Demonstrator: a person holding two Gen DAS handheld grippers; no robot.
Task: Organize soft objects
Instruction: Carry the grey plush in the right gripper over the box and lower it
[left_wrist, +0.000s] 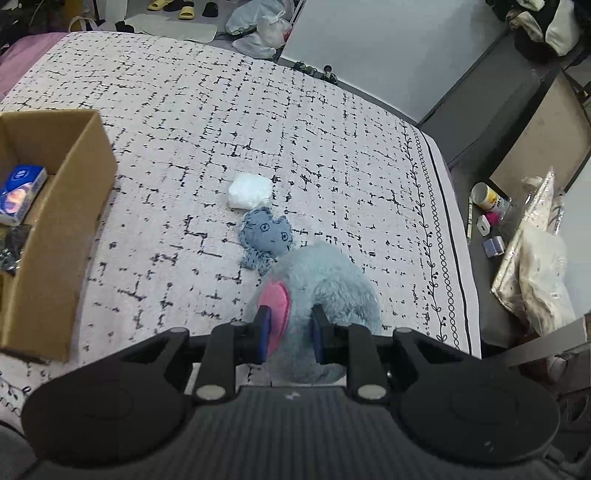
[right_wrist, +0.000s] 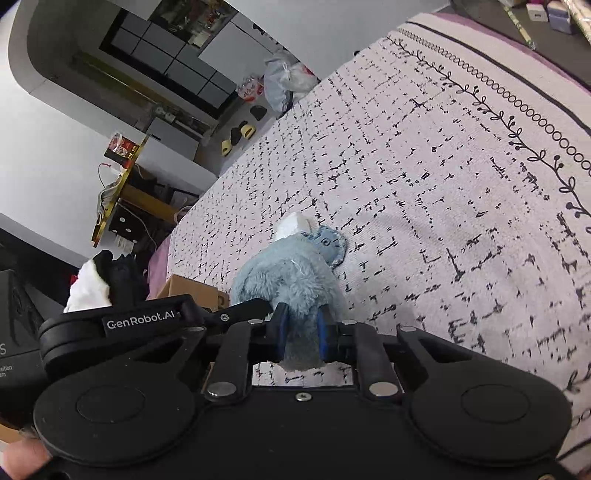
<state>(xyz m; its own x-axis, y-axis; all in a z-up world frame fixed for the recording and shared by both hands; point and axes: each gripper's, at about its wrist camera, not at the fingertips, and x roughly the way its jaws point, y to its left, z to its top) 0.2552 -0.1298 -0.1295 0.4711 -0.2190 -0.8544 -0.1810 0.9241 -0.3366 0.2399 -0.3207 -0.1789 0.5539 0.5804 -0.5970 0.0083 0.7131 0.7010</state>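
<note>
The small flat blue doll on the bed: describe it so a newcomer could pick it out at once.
On the patterned bedspread, right of the cardboard box, three soft things sit in a row. The small denim-blue doll lies between the white wrapped packet and the fluffy blue plush both grippers clamp. It alone is flat, with stitched eyes and frayed edges.

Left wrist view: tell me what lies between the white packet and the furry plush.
The small blue doll lies between the white packet and the furry plush, touching or overlapping the plush's edge. The left wrist view shows it best.
</note>
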